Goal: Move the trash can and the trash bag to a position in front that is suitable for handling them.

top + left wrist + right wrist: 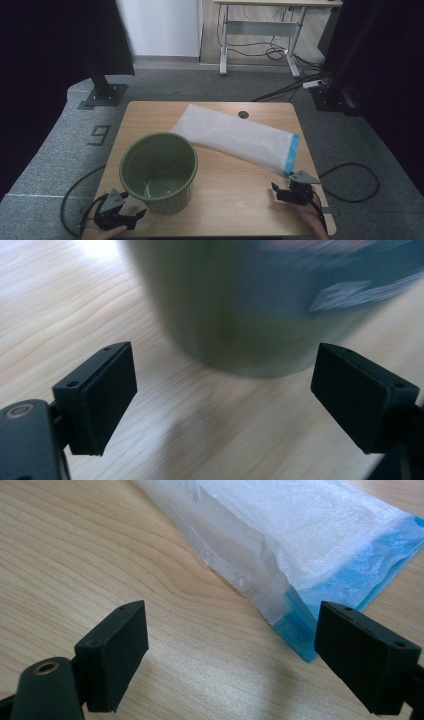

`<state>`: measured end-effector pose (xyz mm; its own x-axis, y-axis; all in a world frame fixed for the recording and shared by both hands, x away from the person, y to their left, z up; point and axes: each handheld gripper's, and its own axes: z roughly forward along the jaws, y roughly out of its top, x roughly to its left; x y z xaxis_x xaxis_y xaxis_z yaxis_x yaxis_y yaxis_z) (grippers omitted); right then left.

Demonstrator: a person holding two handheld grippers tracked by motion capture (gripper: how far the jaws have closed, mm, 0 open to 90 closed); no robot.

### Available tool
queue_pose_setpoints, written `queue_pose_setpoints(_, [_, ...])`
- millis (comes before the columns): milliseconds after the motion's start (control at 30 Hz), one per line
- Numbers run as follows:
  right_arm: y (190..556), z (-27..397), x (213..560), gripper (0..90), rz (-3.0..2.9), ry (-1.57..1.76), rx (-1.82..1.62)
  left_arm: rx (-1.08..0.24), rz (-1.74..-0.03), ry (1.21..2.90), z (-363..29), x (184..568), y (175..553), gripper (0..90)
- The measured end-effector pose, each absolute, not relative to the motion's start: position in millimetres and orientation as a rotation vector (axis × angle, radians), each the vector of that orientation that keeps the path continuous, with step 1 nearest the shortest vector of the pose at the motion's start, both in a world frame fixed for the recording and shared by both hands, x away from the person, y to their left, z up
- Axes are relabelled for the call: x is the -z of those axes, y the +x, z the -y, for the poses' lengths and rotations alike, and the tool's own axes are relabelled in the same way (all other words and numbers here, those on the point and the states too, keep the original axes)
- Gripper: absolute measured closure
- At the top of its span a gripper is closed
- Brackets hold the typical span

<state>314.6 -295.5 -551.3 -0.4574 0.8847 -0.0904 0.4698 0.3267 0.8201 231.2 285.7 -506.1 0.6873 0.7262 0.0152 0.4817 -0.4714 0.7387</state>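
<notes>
Bag (240, 137), centre frame: thin, limp, slippery; pinch blue edge (320, 610). Pot (159, 172), lower left: light, rigid; grip rim. Left gripper (131, 218), right gripper (278, 192): wide, empty.

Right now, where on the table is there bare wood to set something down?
Bare wood lies between the green pot and the right gripper, along the near edge below the plastic bag, and in the far left corner of the table. Pot, bag and left gripper crowd the rest.

Grey carpet (45, 165), white wall (160, 27), far desk (260, 22).
</notes>
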Motion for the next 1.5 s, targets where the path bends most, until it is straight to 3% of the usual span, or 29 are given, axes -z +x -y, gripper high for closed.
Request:
queue_pose_setpoints(233, [314.2, 294.9, 551.2, 13.2, -2.064, 1.172, -1.014, -0.417, -0.844, 2.180, -268.4, 501.1, 238.3, 10.1])
queue_pose_setpoints(1500, [302.4, 290.2, 552.1, 13.6, -2.060, 1.149, -0.954, -0.452, -0.771, 2.138, -215.7, 493.5, 287.2, 10.2])
